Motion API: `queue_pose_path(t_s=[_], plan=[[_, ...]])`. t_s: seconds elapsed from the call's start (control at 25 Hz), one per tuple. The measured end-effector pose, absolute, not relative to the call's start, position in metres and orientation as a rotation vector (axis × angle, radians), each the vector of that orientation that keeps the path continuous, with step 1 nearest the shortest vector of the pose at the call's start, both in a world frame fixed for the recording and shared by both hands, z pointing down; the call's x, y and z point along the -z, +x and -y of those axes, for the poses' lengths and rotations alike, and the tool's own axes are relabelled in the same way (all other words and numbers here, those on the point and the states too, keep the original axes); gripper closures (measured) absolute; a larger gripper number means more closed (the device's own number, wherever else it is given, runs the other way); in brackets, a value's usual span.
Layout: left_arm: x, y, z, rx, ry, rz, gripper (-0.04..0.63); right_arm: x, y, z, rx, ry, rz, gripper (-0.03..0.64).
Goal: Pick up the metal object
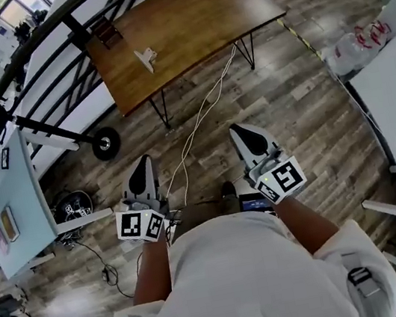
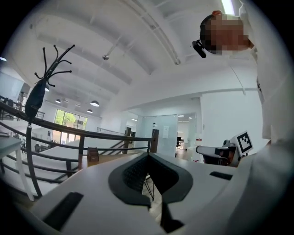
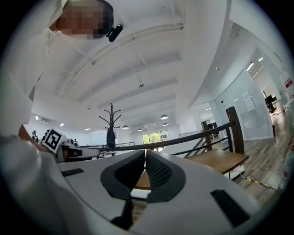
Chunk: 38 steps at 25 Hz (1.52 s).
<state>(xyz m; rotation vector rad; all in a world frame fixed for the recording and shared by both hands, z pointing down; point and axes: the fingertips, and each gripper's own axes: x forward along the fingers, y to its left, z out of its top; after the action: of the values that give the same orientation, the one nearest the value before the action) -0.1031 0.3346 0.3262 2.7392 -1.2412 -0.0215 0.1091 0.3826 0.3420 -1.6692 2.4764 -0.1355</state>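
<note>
- Head view: my left gripper [image 1: 141,168] and right gripper [image 1: 244,135] sit in the lower middle of the frame, both pointing toward the top, over the plank floor [image 1: 302,105]. The small pale metal object [image 1: 146,58] lies on the wooden table [image 1: 189,19] at top centre, well apart from both and just below-right of a brown box [image 1: 106,32].
- Left gripper view: my left gripper [image 2: 148,156] has its jaws clenched together at the tips, with nothing between them. The table [image 2: 108,159] shows beyond the railing [image 2: 82,134]; I cannot make out the metal object.
- Right gripper view: my right gripper [image 3: 145,152] is likewise clenched and empty. The table [image 3: 220,159] is at right; the metal object is not discernible.
</note>
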Motion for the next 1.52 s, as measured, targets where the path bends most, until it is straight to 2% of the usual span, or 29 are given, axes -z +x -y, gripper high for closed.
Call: queue_pose_path(t_s=[0.44, 0.84, 1.2, 1.52], plan=[[-0.337, -0.090, -0.266, 0.087, 2.714, 1.272, 0.584, -0.375, 0.133, -0.321, 0.299, -1.681, -2.482, 0.591], [-0.343, -0.085, -0.149, 0.186, 2.690, 1.217, 0.584, -0.367, 0.152, -0.209, 0.283, -1.753, -2.458, 0.591], [-0.352, -0.110, -0.038, 0.267, 2.622, 1.185, 0.584, -0.349, 0.126, -0.093, 0.211, -1.753, -2.536, 0.591], [-0.375, -0.145, 0.081, 0.253, 2.607, 1.192, 0.584, -0.376, 0.108, 0.022, 0.341, -1.776, -2.617, 0.591]])
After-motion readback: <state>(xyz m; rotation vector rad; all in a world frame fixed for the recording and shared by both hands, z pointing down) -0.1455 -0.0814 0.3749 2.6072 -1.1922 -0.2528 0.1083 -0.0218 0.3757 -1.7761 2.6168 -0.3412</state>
